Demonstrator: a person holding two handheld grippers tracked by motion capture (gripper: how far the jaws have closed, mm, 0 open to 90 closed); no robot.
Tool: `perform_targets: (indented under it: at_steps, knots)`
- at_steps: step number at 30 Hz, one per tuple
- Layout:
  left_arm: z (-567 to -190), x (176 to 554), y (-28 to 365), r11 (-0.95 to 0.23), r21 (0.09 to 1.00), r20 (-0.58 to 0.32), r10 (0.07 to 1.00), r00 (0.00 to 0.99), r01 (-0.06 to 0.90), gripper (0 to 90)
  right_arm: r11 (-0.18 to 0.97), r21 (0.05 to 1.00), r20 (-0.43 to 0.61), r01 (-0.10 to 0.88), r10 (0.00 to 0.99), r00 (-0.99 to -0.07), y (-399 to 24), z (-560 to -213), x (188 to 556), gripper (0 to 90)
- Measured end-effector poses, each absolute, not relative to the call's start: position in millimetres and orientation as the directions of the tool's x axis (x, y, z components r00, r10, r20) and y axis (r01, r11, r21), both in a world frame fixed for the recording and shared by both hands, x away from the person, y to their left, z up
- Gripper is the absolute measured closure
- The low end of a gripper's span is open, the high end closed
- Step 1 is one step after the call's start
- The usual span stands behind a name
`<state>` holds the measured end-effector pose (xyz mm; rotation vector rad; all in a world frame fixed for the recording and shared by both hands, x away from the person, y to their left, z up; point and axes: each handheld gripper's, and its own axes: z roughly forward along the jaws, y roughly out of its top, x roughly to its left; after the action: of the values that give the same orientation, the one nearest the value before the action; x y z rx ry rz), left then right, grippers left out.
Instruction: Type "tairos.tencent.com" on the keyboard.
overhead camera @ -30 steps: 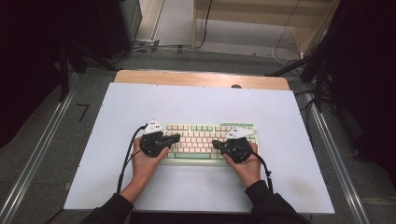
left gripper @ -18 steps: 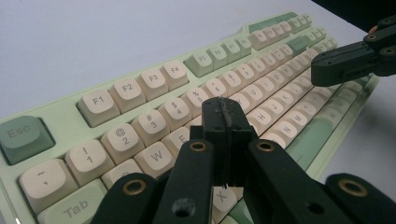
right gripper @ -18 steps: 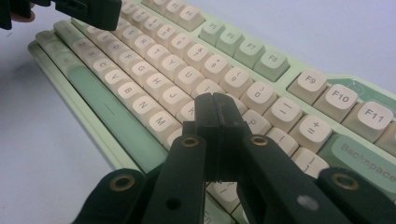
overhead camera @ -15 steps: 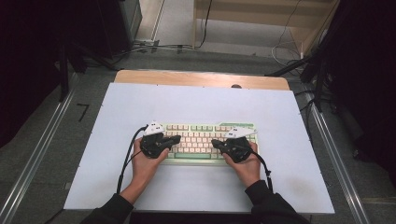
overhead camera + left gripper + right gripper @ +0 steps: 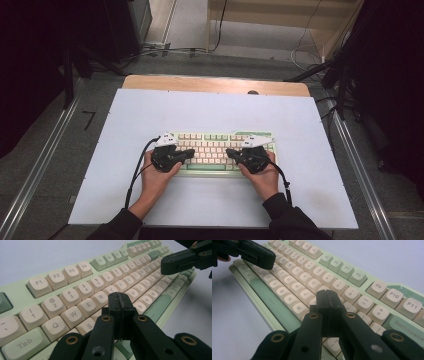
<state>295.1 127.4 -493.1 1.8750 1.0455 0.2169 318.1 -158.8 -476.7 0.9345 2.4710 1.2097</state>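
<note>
Two hand-held grippers over a pale green keyboard with cream keycaps, near the white tabletop's front edge.
Left hand-held gripper and right hand-held gripper: jaws pressed together, empty, above the keys.

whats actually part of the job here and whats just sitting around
In the job:
- keyboard, under both tools
- left gripper, fingers closed over the letter keys
- right gripper, fingers closed over the letter keys

Just lying about:
- white table it rests on
- cables on the floor beyond
- wooden shelf at the back
</note>
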Motion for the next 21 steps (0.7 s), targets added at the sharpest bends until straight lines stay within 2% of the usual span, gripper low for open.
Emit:
perform_targets:
  at_steps: [21]
  knots:
    - [-494.6,293.0,126.6,-0.204,0.793,-0.267,0.730,0.629,0.574,90.0,0.449,0.777,0.065,0.441,0.640,-0.766,-159.5,-475.4,318.7,87.6]
